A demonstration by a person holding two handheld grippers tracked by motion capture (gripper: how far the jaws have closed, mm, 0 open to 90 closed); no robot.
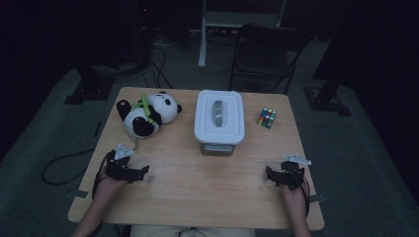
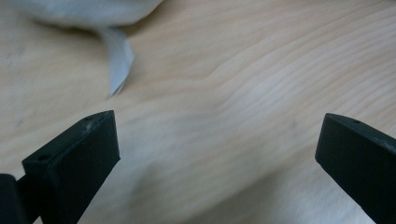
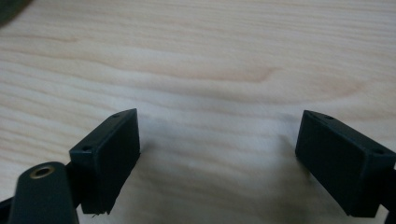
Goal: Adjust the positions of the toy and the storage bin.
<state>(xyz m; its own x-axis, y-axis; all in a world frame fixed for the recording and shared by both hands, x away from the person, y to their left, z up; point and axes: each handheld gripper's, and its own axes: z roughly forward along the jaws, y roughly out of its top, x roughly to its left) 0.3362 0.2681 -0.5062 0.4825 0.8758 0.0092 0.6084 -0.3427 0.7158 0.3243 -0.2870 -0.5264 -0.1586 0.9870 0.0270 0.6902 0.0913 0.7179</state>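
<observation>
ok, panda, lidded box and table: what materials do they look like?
Panda: soft plush fabric, going by its fuzzy, rounded shape. Lidded box: smooth white plastic, probably, with a moulded rim. Table: light wood or wood-look laminate, matte, with visible grain.

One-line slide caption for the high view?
Open left gripper and right gripper rest near panda plush, lidded box, puzzle cube.

A dim lab or studio set up for recording

A lone wooden table [image 1: 197,197] stands on grey carpet [image 1: 356,163] with darkness all round. Black stand feet [image 1: 328,98] sit at its far left and right, cables [image 1: 155,69] trail across the floor, and a folding chair [image 1: 267,54] waits at the far side.
</observation>
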